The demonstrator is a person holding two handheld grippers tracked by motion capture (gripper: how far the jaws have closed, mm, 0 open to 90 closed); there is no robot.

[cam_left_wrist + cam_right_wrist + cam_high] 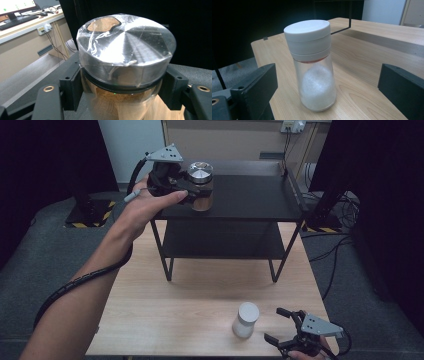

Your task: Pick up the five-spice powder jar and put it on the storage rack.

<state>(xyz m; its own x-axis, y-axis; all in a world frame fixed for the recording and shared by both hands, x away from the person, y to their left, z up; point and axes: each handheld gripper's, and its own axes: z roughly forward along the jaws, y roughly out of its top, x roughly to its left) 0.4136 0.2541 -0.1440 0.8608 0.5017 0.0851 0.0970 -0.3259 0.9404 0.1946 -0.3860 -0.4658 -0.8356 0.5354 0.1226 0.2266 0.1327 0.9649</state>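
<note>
My left gripper is shut on a glass jar with a silver lid and brown powder inside. It holds the jar at the front left corner of the black rack's top shelf. In the left gripper view both jaws press the sides of the jar just below its film-wrapped lid. I cannot tell whether the jar's base touches the shelf. My right gripper stands open low over the wooden table. A white-lidded shaker of white grains stands upright just ahead of its jaws, untouched.
The rack has a lower shelf and thin legs standing on the far half of the table. A cable trails along the left forearm. Dark floor surrounds the table, and cables lie on it at the right.
</note>
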